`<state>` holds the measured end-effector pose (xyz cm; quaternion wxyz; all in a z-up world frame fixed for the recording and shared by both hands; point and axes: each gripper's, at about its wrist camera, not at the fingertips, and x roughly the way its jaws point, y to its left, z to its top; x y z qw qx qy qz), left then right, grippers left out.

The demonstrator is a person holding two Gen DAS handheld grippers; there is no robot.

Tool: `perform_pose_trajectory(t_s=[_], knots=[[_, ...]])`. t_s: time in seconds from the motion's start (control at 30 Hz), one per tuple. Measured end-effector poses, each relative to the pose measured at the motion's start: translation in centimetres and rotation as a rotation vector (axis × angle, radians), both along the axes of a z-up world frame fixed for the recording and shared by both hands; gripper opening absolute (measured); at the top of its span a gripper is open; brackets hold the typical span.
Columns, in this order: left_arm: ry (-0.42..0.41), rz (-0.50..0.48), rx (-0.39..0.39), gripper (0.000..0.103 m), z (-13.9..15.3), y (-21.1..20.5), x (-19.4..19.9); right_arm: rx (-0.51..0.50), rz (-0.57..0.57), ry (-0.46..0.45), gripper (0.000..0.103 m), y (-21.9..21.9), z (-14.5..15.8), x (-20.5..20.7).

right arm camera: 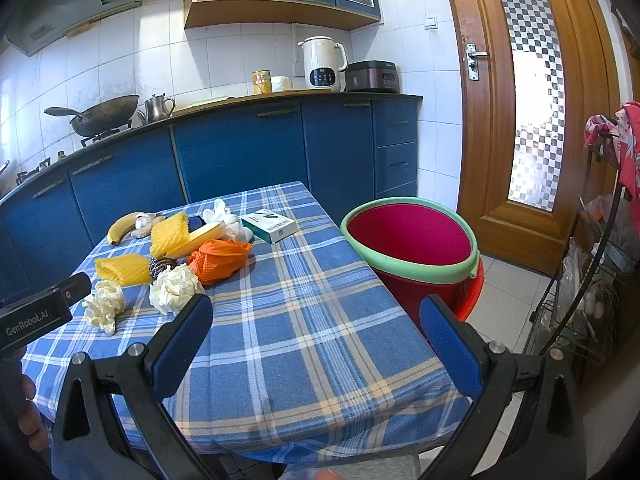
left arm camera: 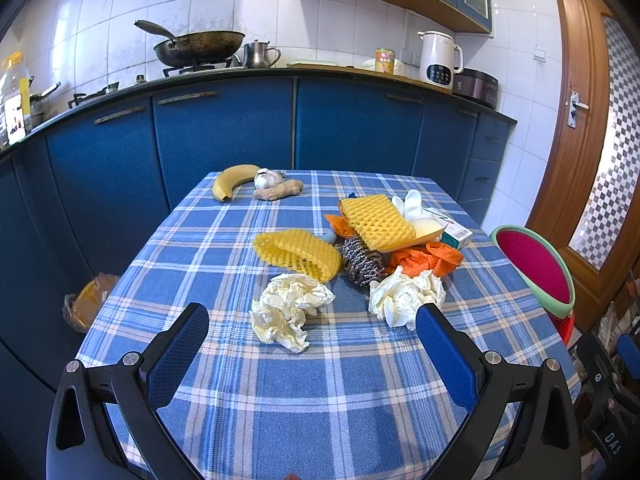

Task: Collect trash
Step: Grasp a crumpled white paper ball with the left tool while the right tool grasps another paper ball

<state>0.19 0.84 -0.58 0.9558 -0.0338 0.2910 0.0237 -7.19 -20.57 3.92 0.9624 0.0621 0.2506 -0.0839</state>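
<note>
Trash lies on the blue plaid table (left arm camera: 320,380): two crumpled white papers (left arm camera: 288,310) (left arm camera: 404,296), two yellow foam nets (left arm camera: 298,254) (left arm camera: 378,220), a steel scourer (left arm camera: 362,260), an orange bag (left arm camera: 426,260), a white glove (left arm camera: 410,202) and a small carton (left arm camera: 456,234). My left gripper (left arm camera: 312,320) is open, low over the table, just short of the two papers. In the right wrist view the red bin (right arm camera: 412,236) with a green rim stands beside the table's right edge. My right gripper (right arm camera: 316,314) is open and empty above the table's near right corner (right arm camera: 304,340).
A banana (left arm camera: 232,180), garlic (left arm camera: 269,178) and ginger (left arm camera: 280,191) sit at the table's far left corner. Blue cabinets (left arm camera: 224,132) and a counter with wok (left arm camera: 198,46) and kettle (left arm camera: 438,58) lie behind. A wooden door (right arm camera: 516,100) and a wire rack (right arm camera: 580,280) stand right. An orange bag (left arm camera: 90,298) lies on the floor.
</note>
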Motion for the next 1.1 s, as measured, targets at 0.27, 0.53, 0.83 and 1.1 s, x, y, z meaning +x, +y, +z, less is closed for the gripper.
perform_pose_trajectory(t_s=[0.27, 0.53, 0.83, 1.1], knots=[[0.06, 0.035, 0.027, 0.103, -1.0, 1.0, 1.2, 0.008, -0.003, 0.01, 0.102, -0.2, -0.3, 0.2], [0.168, 0.091, 0.023, 0.103, -3.7, 3.5, 3.9, 0.021, 0.0, 0.045, 0.102, -0.6, -1.1, 1.0], [0.226, 0.087, -0.007, 0.091, -5.5, 4.5, 5.3, 0.031, 0.021, 0.09, 0.102, -0.5, -2.0, 2.4], [0.252, -0.006, -0.055, 0.035, -6.7, 4.3, 6.7, 0.019, 0.059, 0.123, 0.102, 0.4, -2.1, 3.9]])
